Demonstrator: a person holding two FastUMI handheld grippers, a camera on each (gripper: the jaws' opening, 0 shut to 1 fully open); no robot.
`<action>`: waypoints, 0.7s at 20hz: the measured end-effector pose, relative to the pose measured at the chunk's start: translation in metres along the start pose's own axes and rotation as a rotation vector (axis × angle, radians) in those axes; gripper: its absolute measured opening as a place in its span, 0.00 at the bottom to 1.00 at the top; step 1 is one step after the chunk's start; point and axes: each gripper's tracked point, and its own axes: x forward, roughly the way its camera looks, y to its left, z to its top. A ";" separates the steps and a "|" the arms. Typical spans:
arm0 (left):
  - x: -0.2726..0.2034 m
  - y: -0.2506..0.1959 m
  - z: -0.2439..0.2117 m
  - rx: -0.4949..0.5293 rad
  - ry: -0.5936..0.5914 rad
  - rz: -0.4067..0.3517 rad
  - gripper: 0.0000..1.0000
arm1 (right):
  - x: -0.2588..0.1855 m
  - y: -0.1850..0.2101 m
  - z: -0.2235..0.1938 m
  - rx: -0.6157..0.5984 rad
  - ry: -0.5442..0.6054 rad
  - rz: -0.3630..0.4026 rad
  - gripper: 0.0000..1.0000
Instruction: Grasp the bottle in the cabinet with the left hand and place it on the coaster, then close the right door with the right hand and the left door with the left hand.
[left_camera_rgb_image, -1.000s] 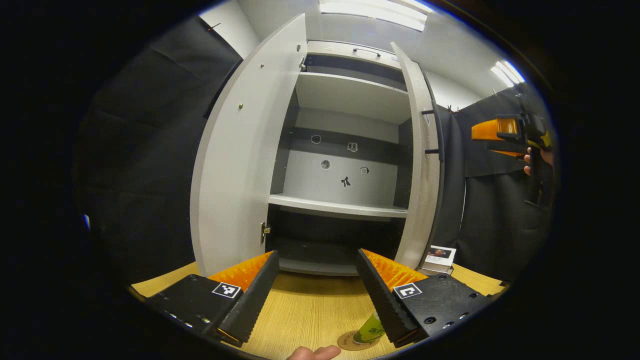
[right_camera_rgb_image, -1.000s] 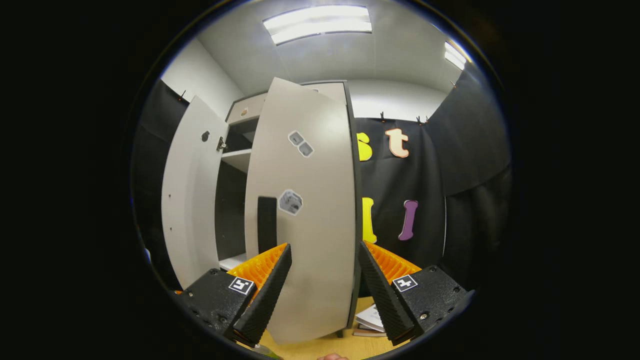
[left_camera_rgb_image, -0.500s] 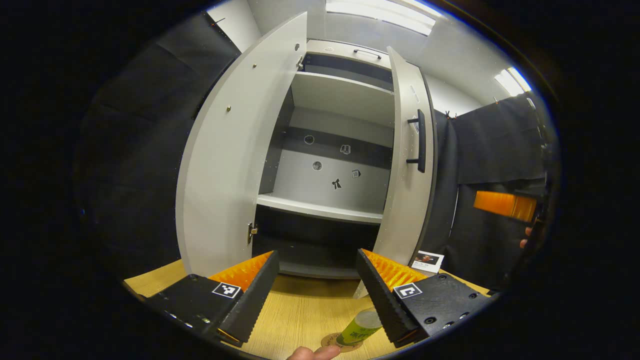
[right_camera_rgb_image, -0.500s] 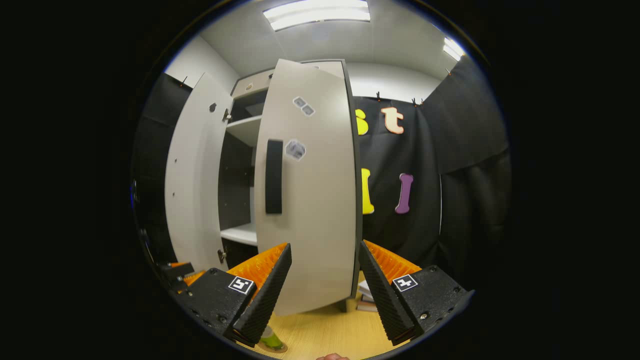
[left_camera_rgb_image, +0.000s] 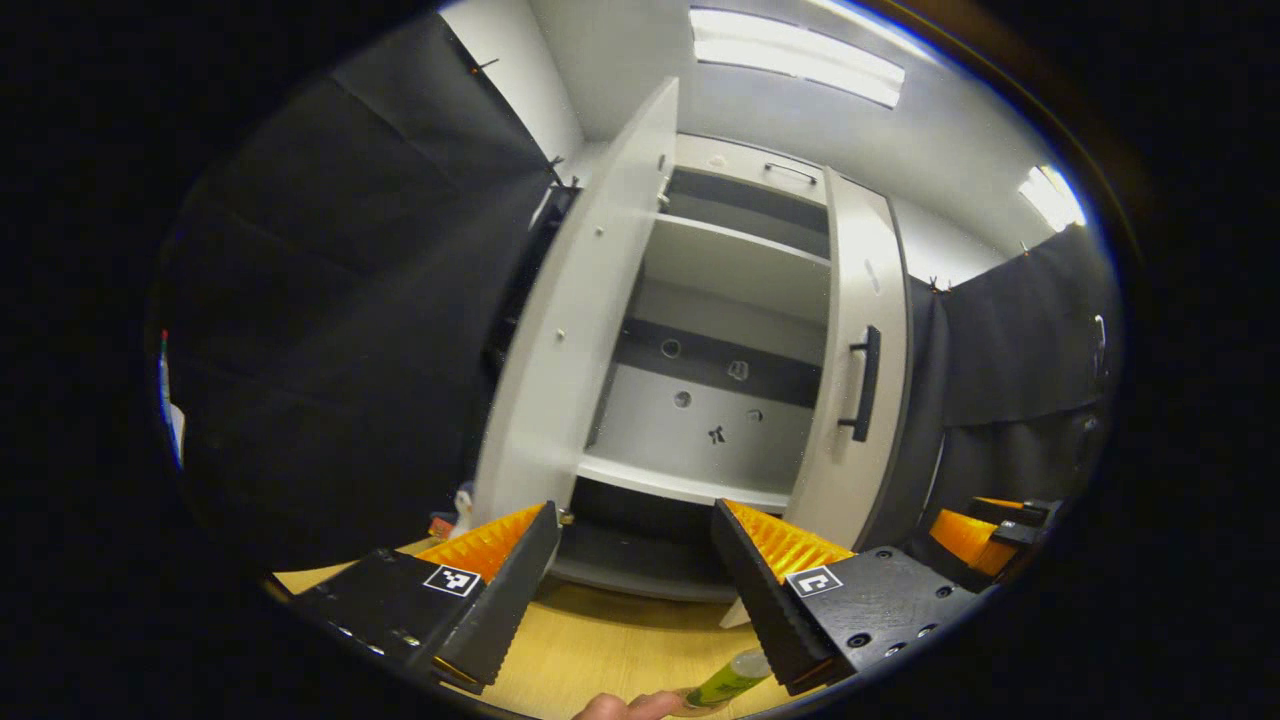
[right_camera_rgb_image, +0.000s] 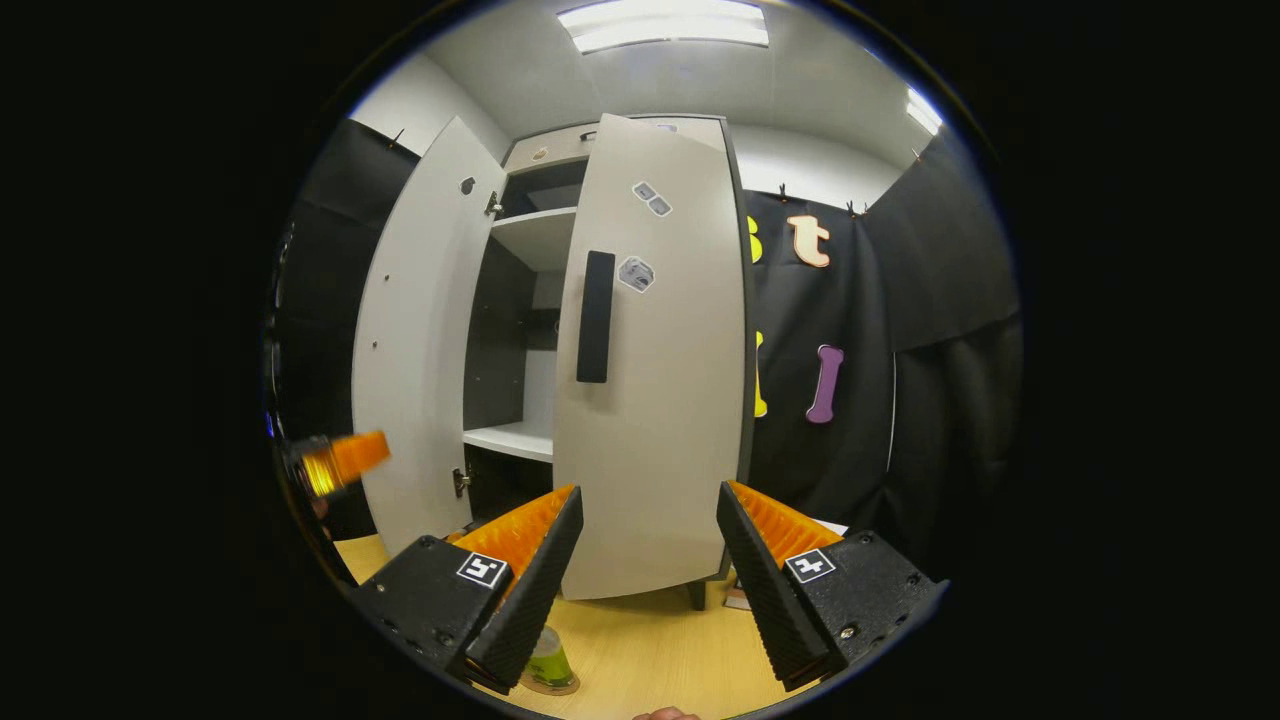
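With the right door (right_camera_rgb_image: 650, 380) now swung nearly shut, both grippers, left (left_camera_rgb_image: 630, 590) and right (right_camera_rgb_image: 645, 590), hang wide open and empty, bottle (right_camera_rgb_image: 547, 660) on the coaster (right_camera_rgb_image: 556, 686).

Cabinet (right_camera_rgb_image: 640, 150): one. Doors: two, left door (right_camera_rgb_image: 415, 330) at 9 o'clock, right door (right_camera_rgb_image: 655, 400) at centre. Door handle (right_camera_rgb_image: 595, 315): one. Bottle (right_camera_rgb_image: 547, 660): one, at 6 o'clock. Coaster (right_camera_rgb_image: 562, 687): one, beneath it. Stickers on the right door: three, possibly more.
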 end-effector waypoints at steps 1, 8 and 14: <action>-0.001 0.023 0.017 0.005 -0.027 0.048 0.95 | 0.002 0.001 -0.001 -0.010 0.001 -0.001 0.83; 0.024 0.145 0.085 -0.002 -0.093 0.283 0.95 | -0.005 -0.008 0.000 -0.001 -0.020 -0.017 0.83; 0.054 0.174 0.116 0.071 -0.176 0.343 0.95 | -0.009 -0.029 -0.005 0.022 0.010 -0.074 0.83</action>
